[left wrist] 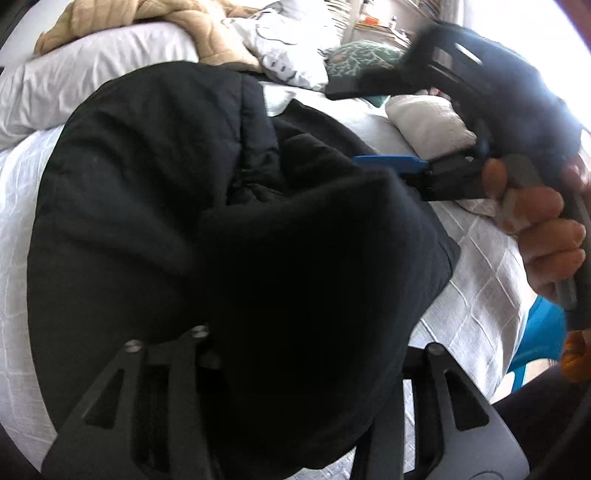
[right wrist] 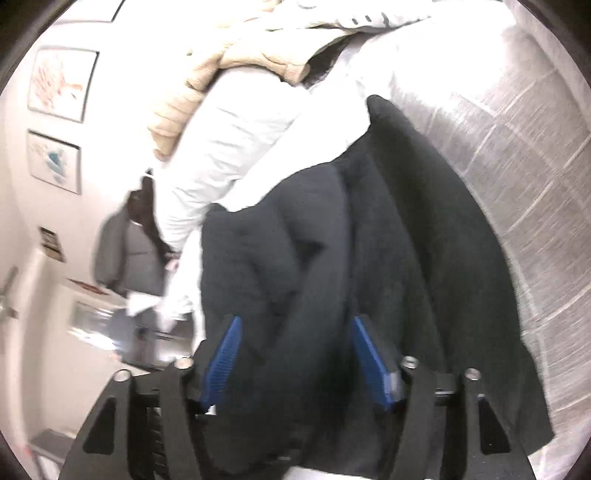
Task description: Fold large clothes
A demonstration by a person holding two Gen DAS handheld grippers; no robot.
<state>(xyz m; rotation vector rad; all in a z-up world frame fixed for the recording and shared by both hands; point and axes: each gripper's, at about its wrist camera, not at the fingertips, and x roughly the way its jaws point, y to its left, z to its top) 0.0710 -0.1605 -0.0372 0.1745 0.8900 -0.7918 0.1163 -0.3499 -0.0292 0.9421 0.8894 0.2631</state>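
Observation:
A large black padded jacket lies bunched on the white bed. In the left wrist view its fabric covers my left gripper; the fingertips are hidden under the cloth. My right gripper shows there with one blue pad against the jacket's right edge, a hand holding its handle. In the right wrist view the right gripper has both blue pads set wide apart, with a thick fold of the black jacket between them.
A tan quilted blanket and white pillows lie at the bed's far side. A patterned cushion and a small white pillow sit at the right. A blue chair stands by the bed. Wall pictures show left.

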